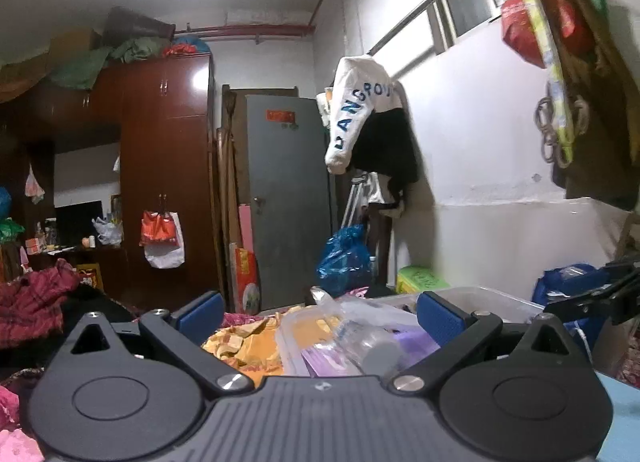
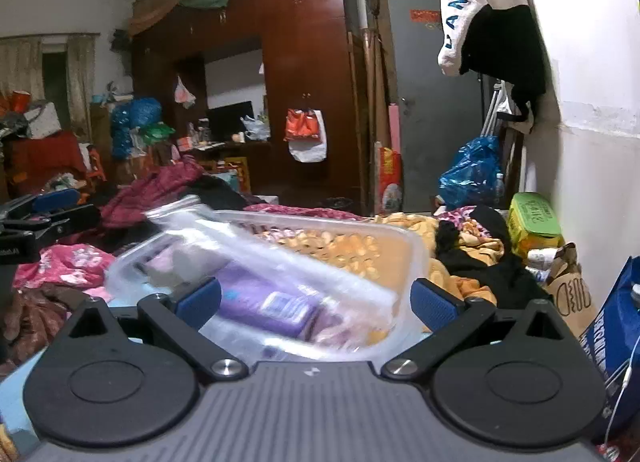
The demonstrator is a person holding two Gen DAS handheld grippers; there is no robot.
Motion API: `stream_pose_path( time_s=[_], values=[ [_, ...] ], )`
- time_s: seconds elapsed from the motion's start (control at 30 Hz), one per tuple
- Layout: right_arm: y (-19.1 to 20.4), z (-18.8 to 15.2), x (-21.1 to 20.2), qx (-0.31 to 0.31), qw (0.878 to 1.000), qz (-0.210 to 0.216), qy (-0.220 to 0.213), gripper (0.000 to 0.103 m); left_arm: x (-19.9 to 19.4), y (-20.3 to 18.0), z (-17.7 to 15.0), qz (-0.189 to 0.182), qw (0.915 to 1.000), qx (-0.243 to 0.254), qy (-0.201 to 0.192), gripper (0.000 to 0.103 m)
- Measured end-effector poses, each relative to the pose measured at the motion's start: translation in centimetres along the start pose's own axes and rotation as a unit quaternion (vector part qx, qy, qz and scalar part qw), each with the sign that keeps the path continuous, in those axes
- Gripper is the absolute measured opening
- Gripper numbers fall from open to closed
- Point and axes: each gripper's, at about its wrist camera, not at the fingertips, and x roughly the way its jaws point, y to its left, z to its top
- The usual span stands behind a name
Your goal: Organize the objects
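Left wrist view.
- My left gripper (image 1: 318,316): jaws spread wide, blue pads clear of everything, nothing between them pressed or held.
- Clear plastic container (image 1: 486,299): ahead at 1 o'clock, rim showing behind my right-hand pad; contents partly hidden.
- Clear bottle with a grey cap (image 1: 372,346): lying tilted at 12 o'clock, low between my pads, over a purple packet (image 1: 328,362); whether it touches the pads I cannot tell, it appears apart.
- Orange patterned cloth (image 1: 248,346): at 11 o'clock, beneath and beside the plastic items.
- My right gripper (image 1: 592,298): seen side-on at 3 o'clock, its state unclear from here.
- Background: grey door (image 1: 288,198) at 12 o'clock, brown wardrobe (image 1: 164,166) at 10 o'clock, white lettered garment (image 1: 356,114) hanging at 1 o'clock, blue plastic bag (image 1: 344,258) on the floor below it.

Right wrist view.
- My right gripper (image 2: 316,304): jaws fully apart, gripping nothing.
- Clear plastic container (image 2: 400,246): directly ahead at 12 o'clock, near wall just beyond my pads, blurred; a clear lid or sheet (image 2: 256,246) lies slanted across it.
- Purple packet (image 2: 264,302): inside the container, at 11 o'clock low.
- My left gripper (image 2: 44,214): at 9 o'clock, edge of frame.
- Green-lidded tub (image 2: 534,214): at 2 o'clock by the wall.
- Paper bag (image 2: 568,290): at 3 o'clock, beside a blue printed bag (image 2: 616,334).
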Motion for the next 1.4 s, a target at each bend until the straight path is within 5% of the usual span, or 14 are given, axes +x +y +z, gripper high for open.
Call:
stream_pose_path(
  time_s=[0.1,0.37,0.57,0.77,1.4],
  values=[
    [2.0,-0.8,-1.5,-0.008,0.999,-0.052,0.011,0.103,-1.8,-0.6,-0.2,-0.021,0.9994,0.003,0.027,0.103],
    [4.8,-2.7,-9.9,0.006,0.999,-0.029,-0.018,0.103,-9.8,-5.2,-0.6,-0.02,0.998,0.05,0.034,0.103],
    [5.9,-3.9,-13.9,0.01,0.997,-0.032,-0.07,0.103,-13.8,-6.9,-0.7,-0.018,0.9993,0.03,0.011,0.103],
    [7.5,-3.8,-12.4,-0.008,0.996,-0.061,-0.069,0.103,-13.5,-6.2,-1.0,-0.008,0.9998,-0.011,0.012,0.103],
    [6.6,-6.0,-10.6,0.021,0.997,-0.063,-0.038,0.103,-11.5,-6.2,-2.9,0.002,0.9985,-0.008,0.054,0.103]
  ],
)
